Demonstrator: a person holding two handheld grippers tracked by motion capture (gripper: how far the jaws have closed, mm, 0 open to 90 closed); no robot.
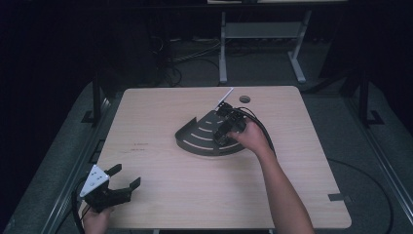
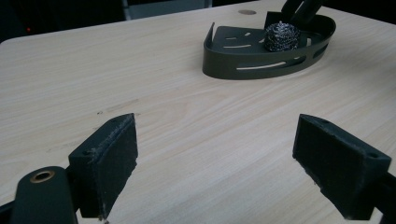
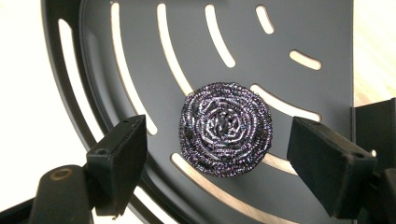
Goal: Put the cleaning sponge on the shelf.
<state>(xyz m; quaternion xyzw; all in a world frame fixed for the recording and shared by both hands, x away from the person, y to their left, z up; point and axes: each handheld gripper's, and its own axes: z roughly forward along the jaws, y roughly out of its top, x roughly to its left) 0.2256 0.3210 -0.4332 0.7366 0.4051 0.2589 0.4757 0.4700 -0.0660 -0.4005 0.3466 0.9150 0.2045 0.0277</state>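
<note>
A dark fan-shaped slotted tray (image 1: 195, 138) (image 2: 224, 63) (image 3: 303, 28) lies near the middle of the table. A steel wool scouring ball (image 3: 226, 129) (image 2: 282, 36) rests on the tray floor. My right gripper (image 3: 217, 156) (image 1: 225, 130) hangs open straight above the ball, one jaw on each side, neither touching it. My left gripper (image 2: 215, 158) (image 1: 122, 178) stands open near the table's front left corner, with bare wood between its jaws.
The light wooden table (image 1: 160, 190) has a cable hole (image 1: 244, 99) at the back and a white strip (image 1: 224, 99) behind the tray. A desk frame (image 1: 263, 34) and floor cables stand beyond the far edge.
</note>
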